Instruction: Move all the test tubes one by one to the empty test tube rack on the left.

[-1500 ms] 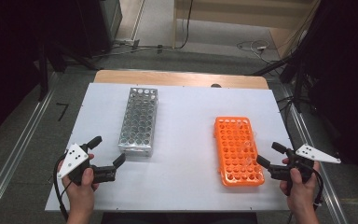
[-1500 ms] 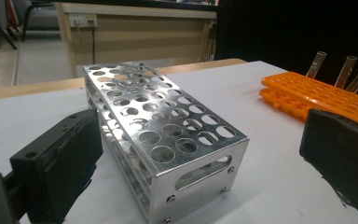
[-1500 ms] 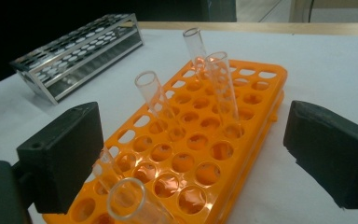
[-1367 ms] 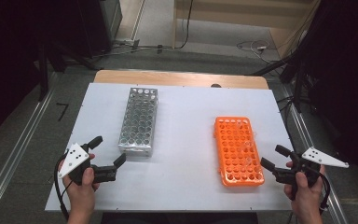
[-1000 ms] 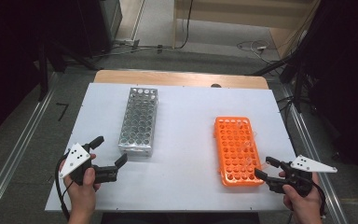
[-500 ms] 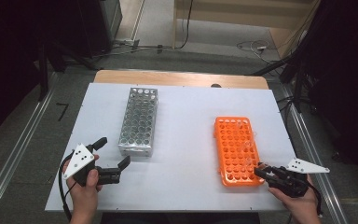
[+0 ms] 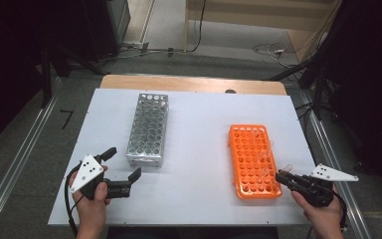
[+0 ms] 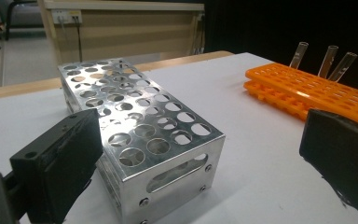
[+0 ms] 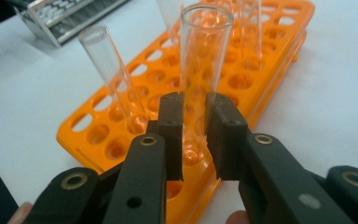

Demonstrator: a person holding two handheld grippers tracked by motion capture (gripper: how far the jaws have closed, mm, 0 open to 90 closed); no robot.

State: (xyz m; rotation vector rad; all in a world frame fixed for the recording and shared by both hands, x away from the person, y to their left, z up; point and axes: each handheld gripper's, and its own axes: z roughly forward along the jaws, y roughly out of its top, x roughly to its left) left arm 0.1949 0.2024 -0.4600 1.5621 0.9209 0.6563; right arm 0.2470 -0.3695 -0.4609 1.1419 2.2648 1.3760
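The right gripper [image 9: 194, 135] had just closed its jaws and was clamped on a clear glass tube [image 9: 200, 70] standing in a near-corner hole of the orange rack [image 7: 252, 159], right side of the white table [image 7: 199, 149]. More tubes stood close by in that rack. The left gripper [image 7: 122, 169] hovered with jaws wide apart, empty, just beside the metal rack [image 7: 148, 130].

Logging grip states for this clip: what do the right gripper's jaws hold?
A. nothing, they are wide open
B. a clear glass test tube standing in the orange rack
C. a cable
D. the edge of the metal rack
B: in the right gripper view the right gripper has both pads pressed on a clear test tube that stands in the orange rack.
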